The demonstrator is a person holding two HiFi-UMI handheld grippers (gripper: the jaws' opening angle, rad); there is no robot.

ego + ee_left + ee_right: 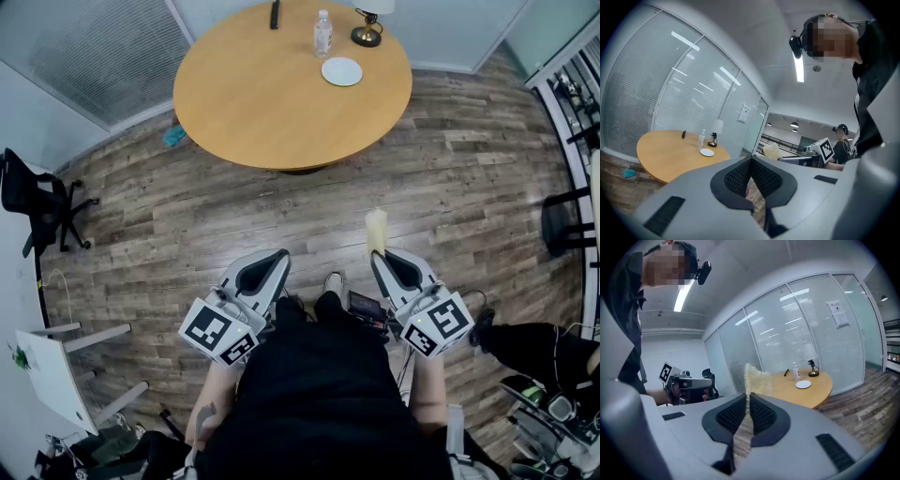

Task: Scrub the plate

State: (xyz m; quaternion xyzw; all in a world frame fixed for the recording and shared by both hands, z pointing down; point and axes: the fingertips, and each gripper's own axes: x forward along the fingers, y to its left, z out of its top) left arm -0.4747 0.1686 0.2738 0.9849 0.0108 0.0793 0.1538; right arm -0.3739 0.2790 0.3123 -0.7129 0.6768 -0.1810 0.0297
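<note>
1. The round wooden table stands well ahead of the person, with open plank floor between. Nothing on it is within reach of either tool.

2. Left gripper: the jaws are pressed together with nothing between them. It is carried low by the body. It is probably kept free to steady the dish later.

3. Right gripper: the jaws are clamped on the lower edge of a pale yellow sponge. The sponge stands upright above the tips, leaving most of its body exposed as a working face.

4. The plate, small and white, lies flat on the table's far right part. It is near a water bottle and a small lamp.

5. Assessment: scrubbing has not begun, and an approach to the table is required first.
</note>
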